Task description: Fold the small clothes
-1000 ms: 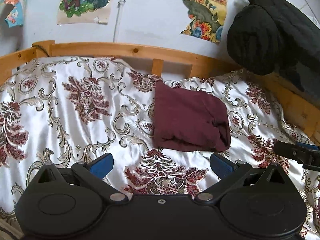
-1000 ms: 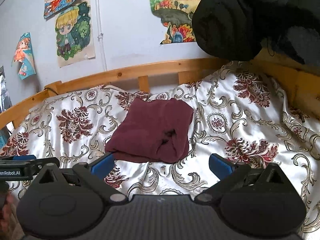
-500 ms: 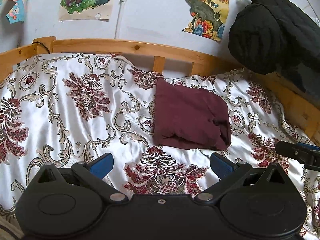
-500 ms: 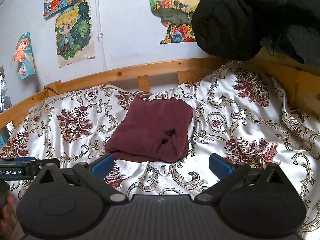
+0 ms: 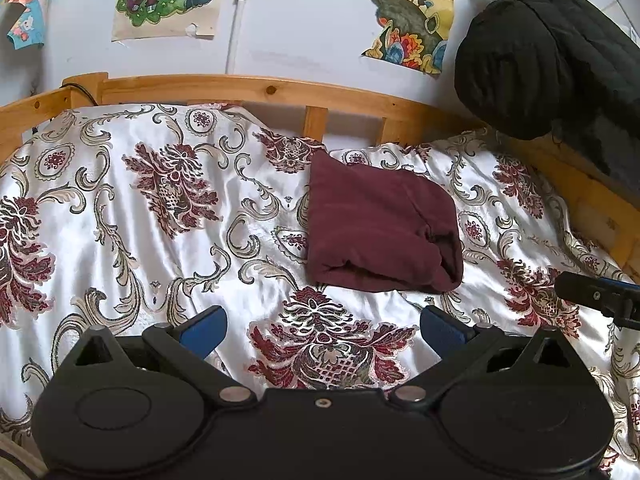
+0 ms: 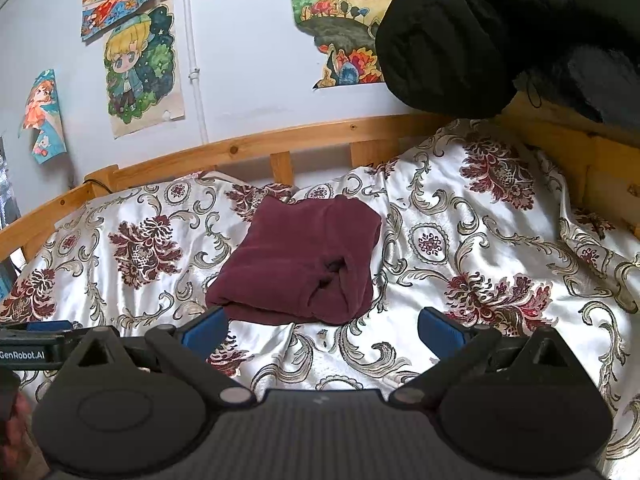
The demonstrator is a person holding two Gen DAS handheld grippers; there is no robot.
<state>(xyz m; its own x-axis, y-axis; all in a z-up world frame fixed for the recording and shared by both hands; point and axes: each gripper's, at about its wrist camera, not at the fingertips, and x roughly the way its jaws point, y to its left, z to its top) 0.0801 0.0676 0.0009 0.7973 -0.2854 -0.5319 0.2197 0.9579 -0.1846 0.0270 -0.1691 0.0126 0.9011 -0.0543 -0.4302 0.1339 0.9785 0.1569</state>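
1. The left gripper (image 5: pixel 323 327) is spread wide with nothing between its blue-padded fingers (image 5: pixel 204 327); its body is matte black plastic with round discs and metal pivot pins.
2. The right gripper (image 6: pixel 320 327) is likewise released and empty, and its housing carries a ribbed grey panel.
3. The maroon garment (image 5: pixel 380 228) lies folded into a thick, soft, roughly square bundle ahead of both grippers: slightly right of the left one's centre, slightly left of the right one's. A puckered opening shows at its near right corner.
4. It rests on a glossy white satin bedspread (image 5: pixel 132 216) woven with dark red florals and beige scrolls, lightly wrinkled.
5. Beyond it runs a slatted pine bed rail (image 5: pixel 280 88).
6. A bulky black quilted coat (image 6: pixel 472 32) hangs far right.
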